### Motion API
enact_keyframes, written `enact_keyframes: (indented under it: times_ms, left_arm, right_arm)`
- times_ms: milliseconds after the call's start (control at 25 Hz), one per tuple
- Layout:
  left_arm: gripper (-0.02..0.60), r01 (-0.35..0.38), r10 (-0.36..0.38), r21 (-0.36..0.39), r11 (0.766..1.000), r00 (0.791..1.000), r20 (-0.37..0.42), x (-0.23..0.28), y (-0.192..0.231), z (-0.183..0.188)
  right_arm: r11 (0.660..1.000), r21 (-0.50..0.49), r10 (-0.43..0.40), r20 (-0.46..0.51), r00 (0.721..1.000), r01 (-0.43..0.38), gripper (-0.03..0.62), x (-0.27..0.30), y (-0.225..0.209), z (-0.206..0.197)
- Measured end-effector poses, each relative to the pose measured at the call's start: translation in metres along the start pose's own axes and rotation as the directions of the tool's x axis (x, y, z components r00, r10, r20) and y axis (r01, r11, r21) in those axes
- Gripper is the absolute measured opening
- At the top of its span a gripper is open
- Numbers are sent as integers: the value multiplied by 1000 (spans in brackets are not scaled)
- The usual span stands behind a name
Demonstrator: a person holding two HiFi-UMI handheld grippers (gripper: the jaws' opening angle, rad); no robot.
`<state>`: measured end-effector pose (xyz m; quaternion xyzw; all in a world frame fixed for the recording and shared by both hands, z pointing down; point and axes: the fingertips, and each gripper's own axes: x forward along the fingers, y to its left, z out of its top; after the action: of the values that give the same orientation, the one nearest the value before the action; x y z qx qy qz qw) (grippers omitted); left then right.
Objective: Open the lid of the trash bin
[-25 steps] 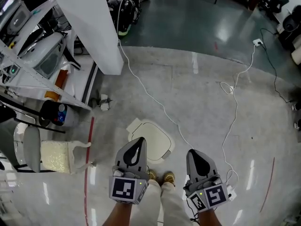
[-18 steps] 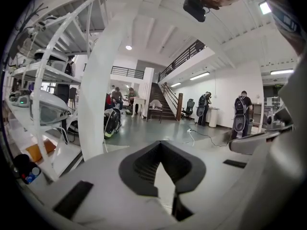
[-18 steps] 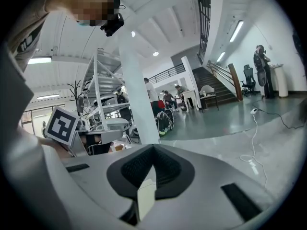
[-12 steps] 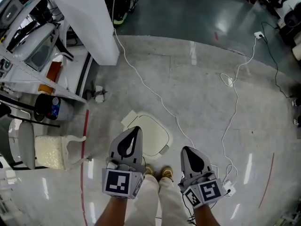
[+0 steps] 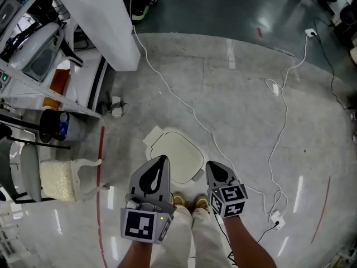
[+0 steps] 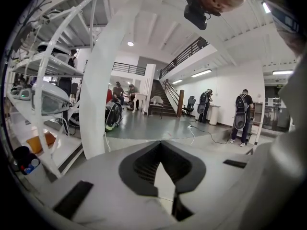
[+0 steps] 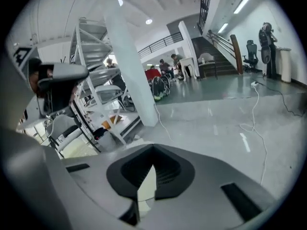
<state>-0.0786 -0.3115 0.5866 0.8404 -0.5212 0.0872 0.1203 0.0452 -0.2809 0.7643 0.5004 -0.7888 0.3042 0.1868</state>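
1. Cream plastic, head view: the trash bin stands on the grey floor with its rounded-square lid down flat. The person's shoes are just at the bin's near side. A white cable runs over the floor on the bin's far side.
2. Head view, tools: the left gripper hangs over the bin's near-left edge and the right gripper just off its near-right corner. Neither touches the lid.
3. Left gripper view: jaws closed tip to tip, with nothing between them. Only floor shows through the sliver behind the tips.
4. Right gripper view: jaws likewise closed and empty. A cream strip, probably the lid, shows through the slit.
5. Handling, as a judgement: the lid looks thin, light, stiff and smooth, so liable to slip. A small tab juts from the near-right corner, and whether it is a handle or a pedal cannot be told. That tab, or the free edge beside it, is the likeliest purchase, with the jaws first parted.
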Motion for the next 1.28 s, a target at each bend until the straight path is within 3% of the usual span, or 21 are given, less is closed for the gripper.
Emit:
enact_keyframes:
  times_ms: [280, 560, 1280]
  left_arm:
    - [-9, -2, 2, 3, 1000, 1000, -17, -3, 1, -20]
    - [-9, 1, -1, -6, 1000, 999, -41, -6, -1, -43]
    - [-9, 5, -6, -12, 1000, 995, -96, -15, -7, -73]
  right_arm:
    - [998, 50, -15, -218, 976, 26, 8, 43, -16, -90]
    - [999, 26, -22, -413, 911, 36, 8, 57, -22, -163]
    - [999, 13, -24, -441, 897, 33, 11, 68, -28, -181]
